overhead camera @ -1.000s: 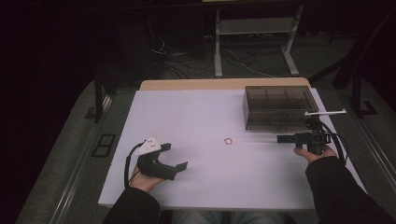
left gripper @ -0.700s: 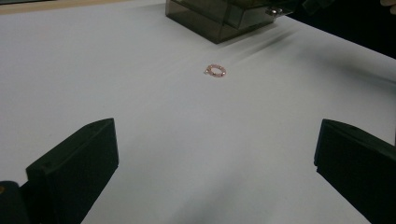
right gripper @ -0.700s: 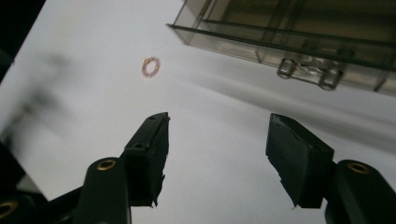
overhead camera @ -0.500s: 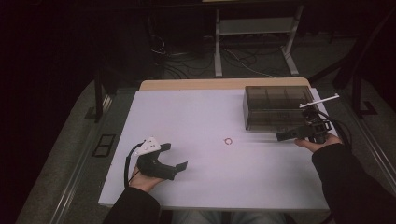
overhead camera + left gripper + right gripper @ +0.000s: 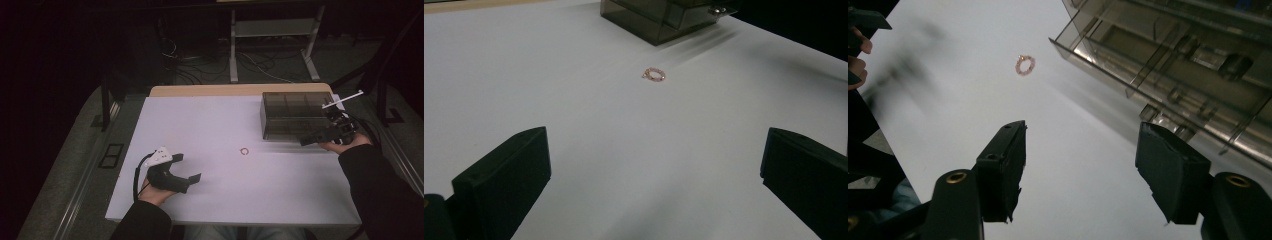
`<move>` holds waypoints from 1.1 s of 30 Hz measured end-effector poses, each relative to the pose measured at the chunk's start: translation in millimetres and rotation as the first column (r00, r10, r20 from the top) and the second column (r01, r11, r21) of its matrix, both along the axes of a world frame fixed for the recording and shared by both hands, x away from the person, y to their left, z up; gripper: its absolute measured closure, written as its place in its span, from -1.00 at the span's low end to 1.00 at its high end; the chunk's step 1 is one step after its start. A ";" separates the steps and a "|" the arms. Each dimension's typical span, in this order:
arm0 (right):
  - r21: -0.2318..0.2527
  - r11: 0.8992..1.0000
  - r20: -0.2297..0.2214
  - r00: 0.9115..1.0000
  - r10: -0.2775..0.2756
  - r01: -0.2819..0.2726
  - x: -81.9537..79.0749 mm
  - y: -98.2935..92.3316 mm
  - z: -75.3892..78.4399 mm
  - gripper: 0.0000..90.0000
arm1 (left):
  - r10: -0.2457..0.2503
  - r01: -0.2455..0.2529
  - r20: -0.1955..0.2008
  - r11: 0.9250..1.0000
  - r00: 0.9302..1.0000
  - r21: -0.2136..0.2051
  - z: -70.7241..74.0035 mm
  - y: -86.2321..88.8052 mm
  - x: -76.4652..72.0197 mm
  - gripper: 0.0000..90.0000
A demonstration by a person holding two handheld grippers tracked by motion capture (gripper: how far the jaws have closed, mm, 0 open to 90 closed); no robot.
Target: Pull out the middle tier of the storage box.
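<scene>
Jaws spread and empty on both: right gripper (image 5: 306,142) beside the smoky clear plastic compartment box (image 5: 290,114), left gripper (image 5: 189,167) resting, facing the small pink beaded ring (image 5: 244,151), probably next for pickup.

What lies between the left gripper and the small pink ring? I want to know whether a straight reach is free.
Nothing: the left gripper view shows bare white table from the left gripper to the ring.

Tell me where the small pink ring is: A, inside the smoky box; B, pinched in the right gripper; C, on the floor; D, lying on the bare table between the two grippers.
D: the ring lies alone on the white table, apart from the box and both grippers.
</scene>
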State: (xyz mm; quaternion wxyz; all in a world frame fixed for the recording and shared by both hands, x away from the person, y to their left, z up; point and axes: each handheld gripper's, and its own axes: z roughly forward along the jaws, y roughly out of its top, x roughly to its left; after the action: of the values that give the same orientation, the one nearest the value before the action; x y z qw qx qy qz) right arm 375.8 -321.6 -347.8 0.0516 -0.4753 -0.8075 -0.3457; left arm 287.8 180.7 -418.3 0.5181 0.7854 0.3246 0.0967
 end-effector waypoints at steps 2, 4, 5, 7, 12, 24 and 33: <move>0.009 1.000 0.011 1.000 0.004 -0.004 2.5 -2.1 -1.1 -0.20 | 0.000 0.000 0.000 1.000 1.000 0.001 0.0 -0.1 0.0 -1.00; 0.012 1.000 0.028 1.000 0.003 -0.003 5.3 -4.9 -2.7 -0.21 | -0.001 0.001 0.001 1.000 1.000 0.000 0.1 0.0 -0.2 -1.00; 0.011 1.000 0.037 0.999 0.002 -0.003 6.3 -5.9 -3.1 -0.22 | -0.001 0.001 0.002 1.000 1.000 0.000 0.2 0.1 -0.2 -1.00; 0.013 1.000 0.061 0.998 0.007 -0.008 8.5 -8.4 -4.3 -0.22 | -0.001 0.001 0.002 1.000 1.000 0.000 0.2 0.1 -0.2 -1.00; 0.031 0.999 0.113 0.994 0.010 -0.014 11.8 -12.8 -4.7 -0.23 | 0.000 0.000 0.001 1.000 1.000 -0.001 0.3 0.4 0.0 -1.00; 0.031 0.998 0.195 0.979 0.054 -0.061 13.4 -14.8 -13.2 -0.23 | -0.003 0.003 0.002 1.000 1.000 -0.001 0.4 0.2 0.0 -1.00; -0.022 0.992 0.274 0.953 0.126 -0.125 10.6 -7.0 -18.9 -0.17 | -0.003 0.003 0.002 1.000 1.000 -0.002 0.4 0.1 0.0 -1.00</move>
State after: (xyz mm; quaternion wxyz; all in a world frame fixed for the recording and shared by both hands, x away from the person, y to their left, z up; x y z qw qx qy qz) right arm 386.3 -328.6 -366.7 -0.0399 -0.3705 -0.8361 -0.4026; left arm 287.8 180.8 -417.8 0.5193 0.7852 0.3232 0.0964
